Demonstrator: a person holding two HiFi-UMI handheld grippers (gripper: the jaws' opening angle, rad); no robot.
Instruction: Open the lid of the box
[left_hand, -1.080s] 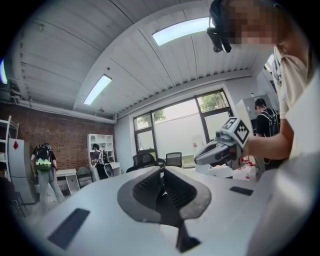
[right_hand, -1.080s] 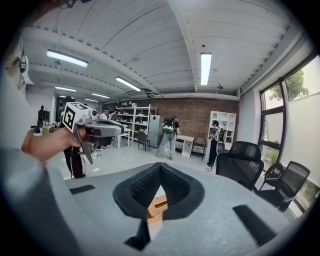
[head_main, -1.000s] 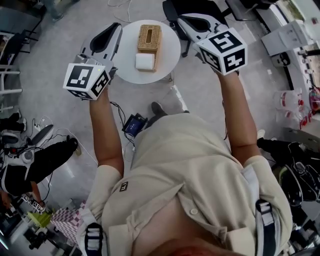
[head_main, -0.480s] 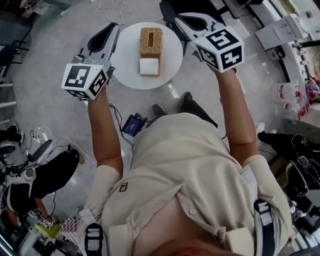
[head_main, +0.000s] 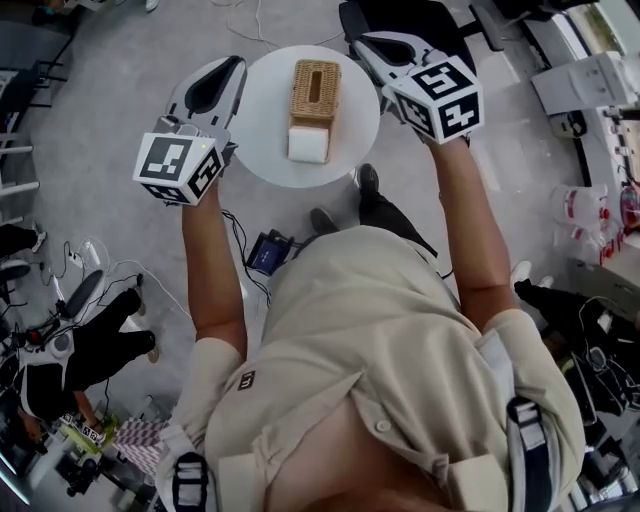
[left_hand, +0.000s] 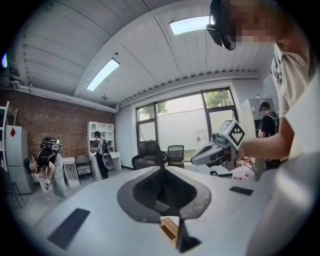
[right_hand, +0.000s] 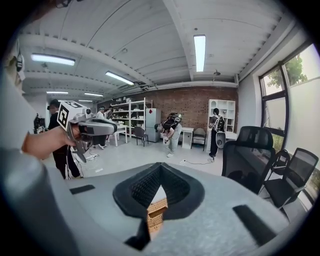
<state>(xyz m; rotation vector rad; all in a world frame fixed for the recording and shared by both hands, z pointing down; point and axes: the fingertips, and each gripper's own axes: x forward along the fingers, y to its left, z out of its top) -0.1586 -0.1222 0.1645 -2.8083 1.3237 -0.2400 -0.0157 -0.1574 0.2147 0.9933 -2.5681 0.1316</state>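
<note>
A woven wicker box (head_main: 316, 88) with a slot in its lid lies on the round white table (head_main: 265, 120), and a white block (head_main: 308, 146) sits at its near end. My left gripper (head_main: 226, 70) hangs at the table's left rim, shut and empty. At the right rim, my right gripper (head_main: 364, 43) is shut and empty too. Neither touches the box. Under my left gripper's (left_hand: 162, 169) closed jaws, a piece of the box (left_hand: 169, 229) shows. The box (right_hand: 156, 210) also shows below my right gripper (right_hand: 161, 165).
A black office chair (head_main: 420, 18) stands behind the table at the right. A small device with cables (head_main: 268, 250) lies on the floor near the person's feet. White cabinets (head_main: 590, 80) line the right side. Other people stand by shelves (right_hand: 135, 120) across the room.
The person has stepped closer to the table, which now looks larger and sits lower in the head view. Both grippers have come down to flank the table's sides, still shut.
</note>
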